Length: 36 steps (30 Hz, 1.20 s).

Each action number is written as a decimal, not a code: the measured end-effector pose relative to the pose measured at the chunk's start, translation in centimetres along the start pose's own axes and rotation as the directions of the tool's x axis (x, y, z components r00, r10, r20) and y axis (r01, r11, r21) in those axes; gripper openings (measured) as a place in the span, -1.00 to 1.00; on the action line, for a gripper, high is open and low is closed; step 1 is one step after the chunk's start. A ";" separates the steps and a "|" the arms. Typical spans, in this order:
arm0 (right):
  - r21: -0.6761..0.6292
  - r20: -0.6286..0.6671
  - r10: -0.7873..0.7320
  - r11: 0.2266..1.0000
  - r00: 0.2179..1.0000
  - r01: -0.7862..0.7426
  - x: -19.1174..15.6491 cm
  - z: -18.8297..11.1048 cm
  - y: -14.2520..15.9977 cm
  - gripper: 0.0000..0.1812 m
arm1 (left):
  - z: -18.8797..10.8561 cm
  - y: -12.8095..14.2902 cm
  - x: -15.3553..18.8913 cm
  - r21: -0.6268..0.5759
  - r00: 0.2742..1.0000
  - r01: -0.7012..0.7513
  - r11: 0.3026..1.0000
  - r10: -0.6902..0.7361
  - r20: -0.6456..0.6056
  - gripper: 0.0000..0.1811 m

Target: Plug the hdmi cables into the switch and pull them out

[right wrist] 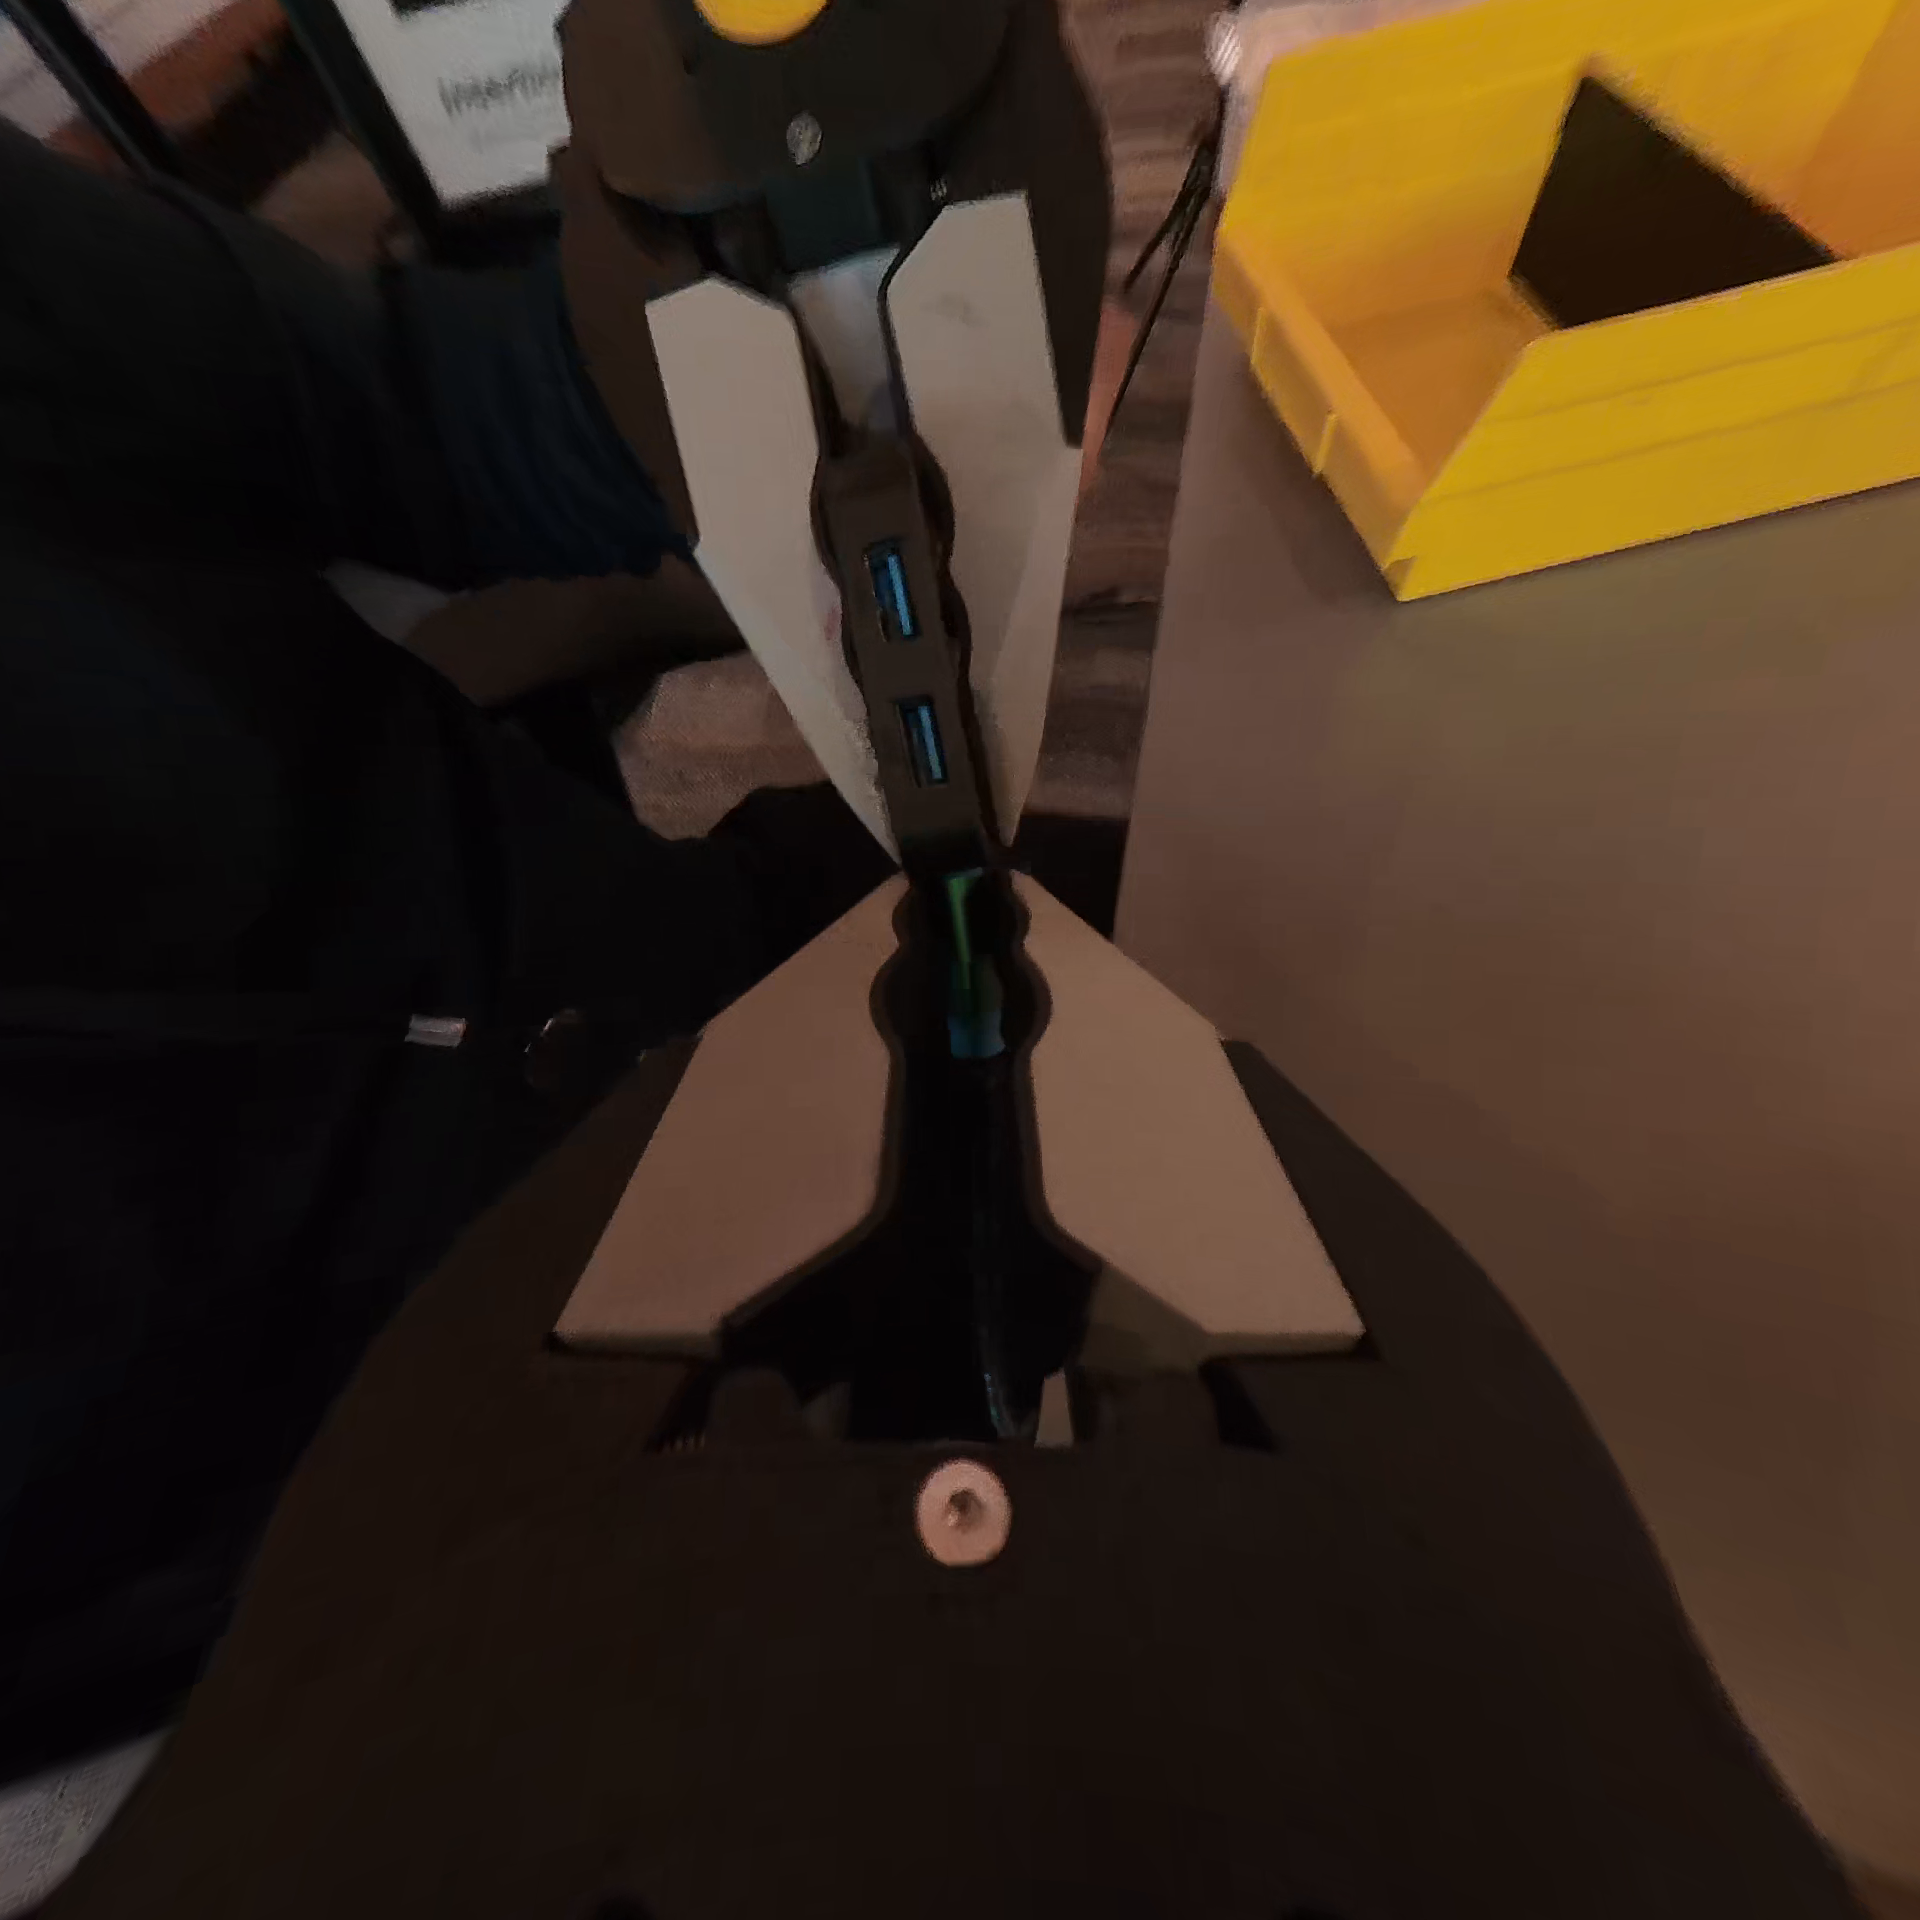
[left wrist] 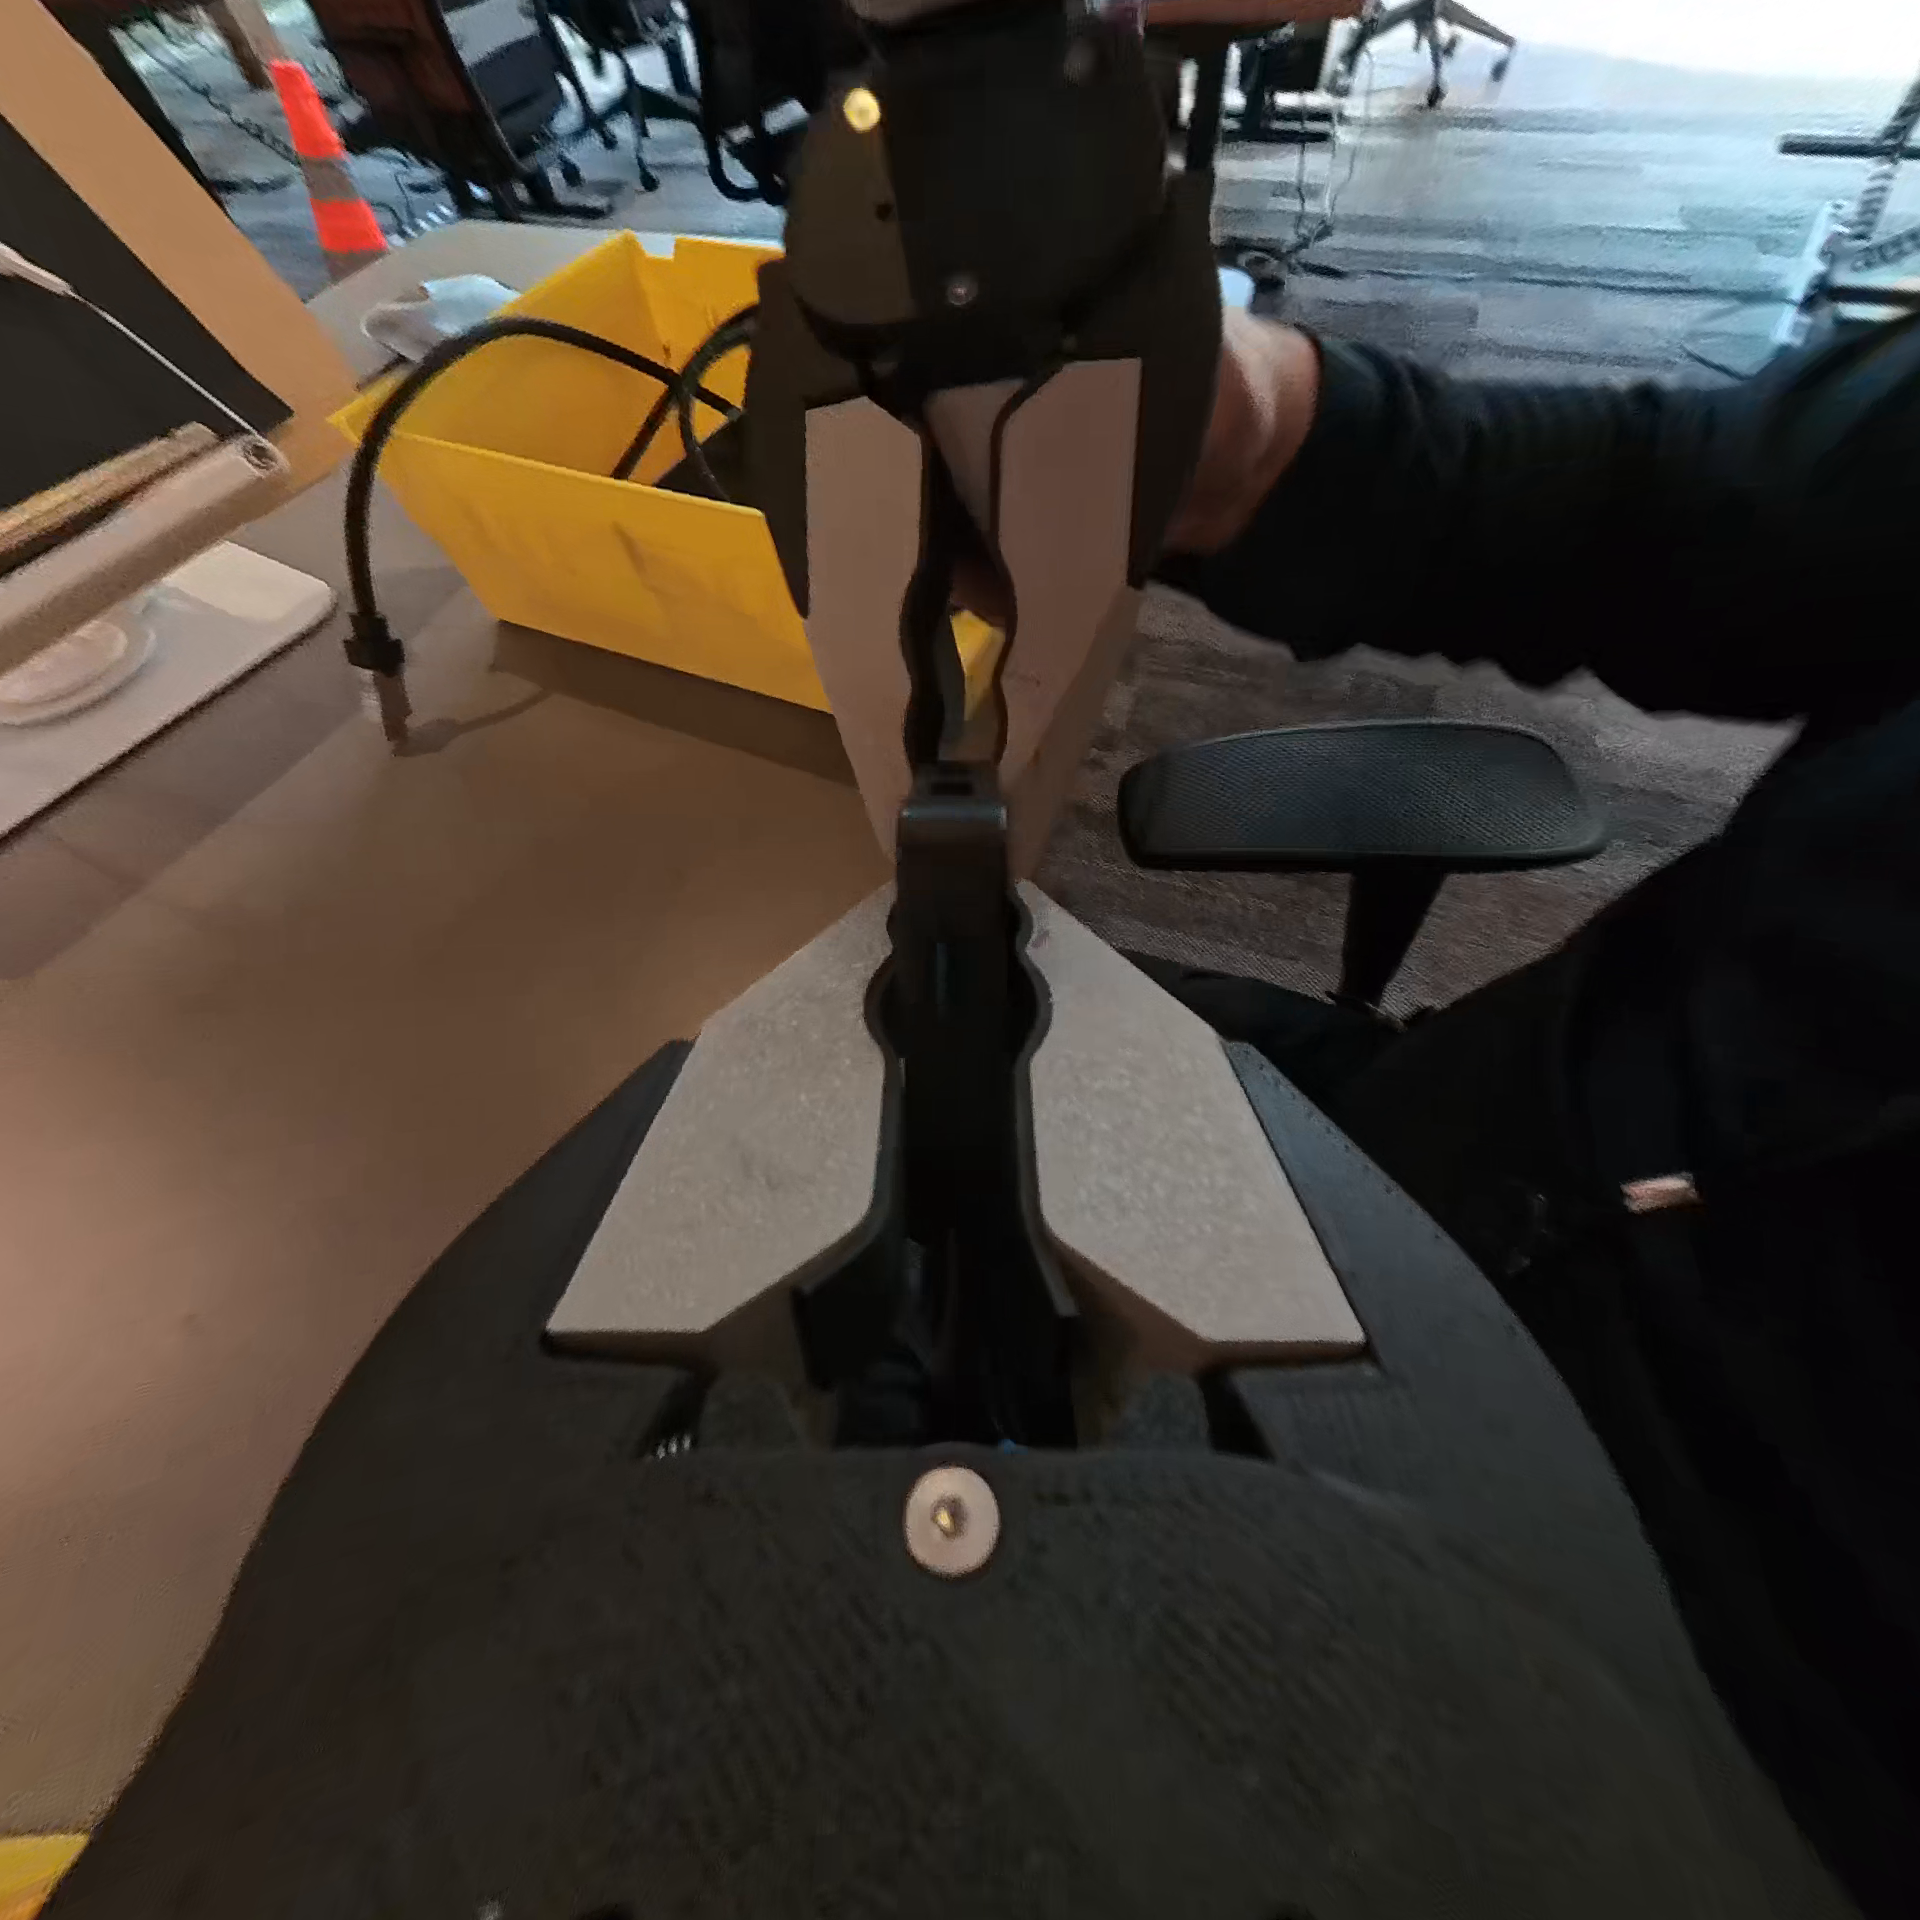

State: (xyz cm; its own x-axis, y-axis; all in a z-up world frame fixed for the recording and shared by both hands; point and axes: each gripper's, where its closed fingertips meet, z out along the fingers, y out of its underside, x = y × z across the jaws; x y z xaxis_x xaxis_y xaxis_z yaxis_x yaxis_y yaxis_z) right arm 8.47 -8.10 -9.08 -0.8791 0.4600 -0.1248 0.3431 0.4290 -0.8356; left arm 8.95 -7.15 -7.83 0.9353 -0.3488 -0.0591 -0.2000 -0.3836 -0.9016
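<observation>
My left gripper [left wrist: 951,894] is shut on the black switch [left wrist: 951,1049], a slim hub held out past the table edge. In the right wrist view the switch [right wrist: 912,665] shows two blue ports between the left gripper's fingers [right wrist: 748,499]. My right gripper [right wrist: 958,883] is shut on an HDMI cable plug [right wrist: 964,945] with green and blue on it. The two grippers point tip to tip. The plug meets the switch's end; how deep it sits is hidden. In the left wrist view the right gripper [left wrist: 951,821] comes from above with the black cable [left wrist: 948,665] between its fingers.
A yellow bin [left wrist: 582,540] stands on the brown table [left wrist: 416,935] and shows in the right wrist view [right wrist: 1558,343]. A second black cable [left wrist: 374,644] hangs out of it onto the table. A monitor stand [left wrist: 156,623] is at left. A chair armrest [left wrist: 1361,790] and a person's hand [left wrist: 1247,436] are at right. My left and right fingertips are right by each other.
</observation>
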 end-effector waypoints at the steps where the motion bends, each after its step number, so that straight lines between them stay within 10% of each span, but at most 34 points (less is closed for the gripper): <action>1: -0.085 0.013 -0.012 0.996 1.000 0.013 -0.5 0.3 0.7 -0.88 | 0.1 0.5 0.6 -0.031 1.000 -0.005 1.000 0.004 -0.026 -0.87; 6: -0.454 0.016 -0.060 0.889 0.998 0.061 -0.9 1.2 3.9 -0.88 | 1.3 3.4 1.7 -0.149 0.999 -0.035 0.988 0.028 -0.046 -0.87; 14: -0.512 0.094 0.053 0.859 0.994 0.003 -3.5 3.4 5.9 -0.86 | 1.1 6.0 4.3 -0.075 0.999 0.034 0.997 -0.037 -0.036 -0.87; 25: -0.061 0.105 0.152 0.987 0.983 -0.147 -4.8 5.6 5.4 -0.85 | 0.9 6.2 5.4 0.016 0.999 0.026 1.000 -0.026 -0.028 -0.87; 36: 0.118 0.022 0.072 0.990 0.997 -0.074 -6.4 3.7 5.2 -0.90 | 0.3 6.4 7.5 0.060 0.988 0.102 0.993 -0.094 -0.122 -0.87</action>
State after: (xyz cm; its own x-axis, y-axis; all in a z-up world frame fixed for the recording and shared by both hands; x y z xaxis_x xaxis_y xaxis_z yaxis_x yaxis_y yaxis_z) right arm 14.68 -11.64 -14.61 -0.8593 0.4723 -0.1962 0.3655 0.2988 -0.8816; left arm 14.74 -12.00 -14.19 0.9074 -0.4128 0.0787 -0.0858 -0.3652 -0.9270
